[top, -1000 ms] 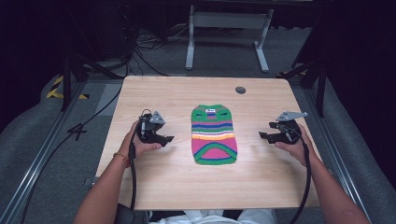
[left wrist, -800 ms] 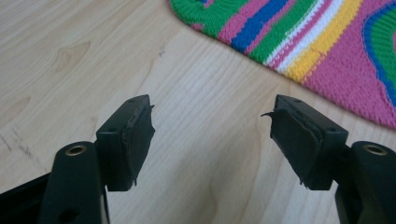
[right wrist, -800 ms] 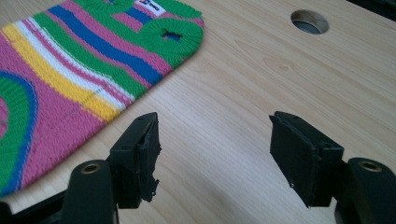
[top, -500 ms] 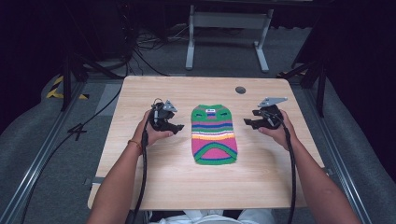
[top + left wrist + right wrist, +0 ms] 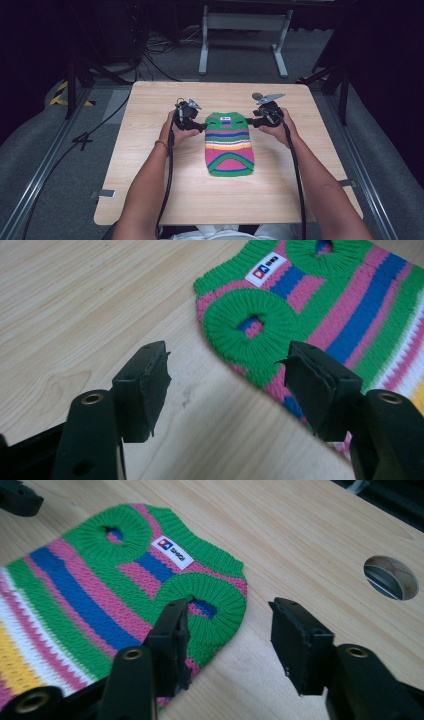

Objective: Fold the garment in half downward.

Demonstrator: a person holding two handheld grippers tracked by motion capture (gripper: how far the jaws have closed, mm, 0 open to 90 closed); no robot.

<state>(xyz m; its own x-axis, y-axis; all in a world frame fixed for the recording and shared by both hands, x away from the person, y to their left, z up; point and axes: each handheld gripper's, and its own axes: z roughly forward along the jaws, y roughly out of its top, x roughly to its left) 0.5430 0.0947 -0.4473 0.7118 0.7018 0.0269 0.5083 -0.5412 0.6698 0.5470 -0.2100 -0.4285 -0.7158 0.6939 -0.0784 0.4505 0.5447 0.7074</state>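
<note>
Wooden table [image 5: 150,200]; striped knit sweater [image 5: 229,145] flat.

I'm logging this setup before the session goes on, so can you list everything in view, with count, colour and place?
Knitted garment: one, green with pink, blue, white and yellow stripes, flat at the table's middle, two round green-ribbed openings and a white label at its far end.
Table: one, light wood, with a round hole near the far right.
Metal stand: one, grey, on the floor beyond the table.
Cables: several, black, on the grey floor at the far left.
Left claw: one, black, jaws apart and just closing, at the garment's left ribbed opening.
Right claw: one, black, jaws apart and just closing, straddling the garment's right edge.
Forearms: two, entering from below.
</note>
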